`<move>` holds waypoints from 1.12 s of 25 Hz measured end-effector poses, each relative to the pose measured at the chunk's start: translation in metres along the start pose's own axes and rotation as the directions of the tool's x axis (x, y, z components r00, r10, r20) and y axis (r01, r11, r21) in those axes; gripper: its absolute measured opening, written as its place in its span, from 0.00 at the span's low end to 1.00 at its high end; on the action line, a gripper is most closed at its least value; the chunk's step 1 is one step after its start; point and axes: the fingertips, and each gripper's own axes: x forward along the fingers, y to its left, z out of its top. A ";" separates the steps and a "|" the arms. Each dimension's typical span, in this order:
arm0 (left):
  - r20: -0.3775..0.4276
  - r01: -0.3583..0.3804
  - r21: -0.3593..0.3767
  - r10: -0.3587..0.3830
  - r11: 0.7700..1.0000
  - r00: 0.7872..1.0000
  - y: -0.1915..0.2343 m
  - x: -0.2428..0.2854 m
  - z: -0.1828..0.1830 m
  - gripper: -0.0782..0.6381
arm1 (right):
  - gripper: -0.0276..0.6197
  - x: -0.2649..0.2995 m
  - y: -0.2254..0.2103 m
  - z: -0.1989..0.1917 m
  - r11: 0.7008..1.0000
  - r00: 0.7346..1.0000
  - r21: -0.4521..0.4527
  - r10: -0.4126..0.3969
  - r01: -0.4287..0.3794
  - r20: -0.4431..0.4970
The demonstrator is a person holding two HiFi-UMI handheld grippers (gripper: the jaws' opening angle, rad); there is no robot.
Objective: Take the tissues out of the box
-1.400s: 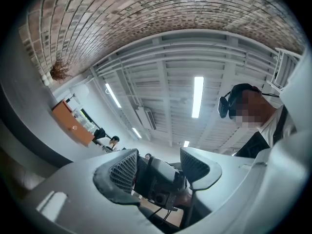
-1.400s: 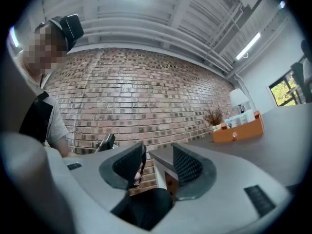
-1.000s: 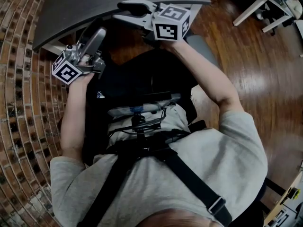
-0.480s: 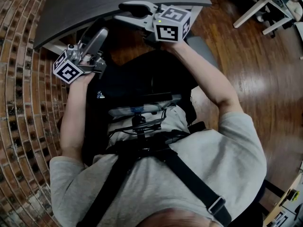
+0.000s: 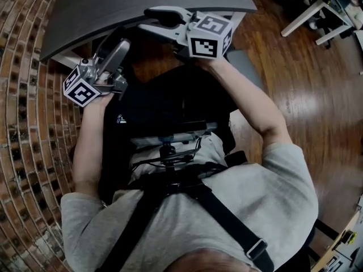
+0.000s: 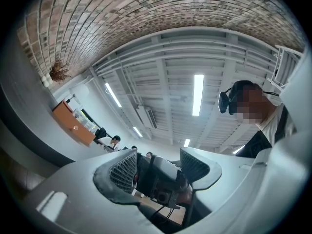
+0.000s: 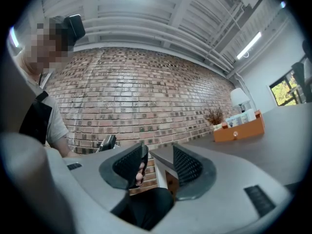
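Rest pose, seemingly: left gripper (image 6: 158,162) and right gripper (image 7: 158,165), held up at 12 o'clock by the table (image 5: 142,1) edge, both with jaws apart and empty. Tissues perhaps sit in the orange box (image 7: 239,128) at 3 o'clock, untouched.

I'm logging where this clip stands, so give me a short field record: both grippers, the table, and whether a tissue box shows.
left gripper: raised, jaws apart, nothing gripped
right gripper: raised near the table edge, jaws apart, nothing gripped
table: dark grey, in front of the seated person
tissue box: not identifiable in any view
orange box: on a grey surface near the brick wall, contents unclear
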 end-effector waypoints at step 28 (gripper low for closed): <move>-0.484 0.082 0.720 0.413 0.689 0.772 0.251 0.142 0.116 0.58 | 0.38 -0.006 0.008 -0.015 0.962 0.993 -0.273 -0.015 -0.018 -0.119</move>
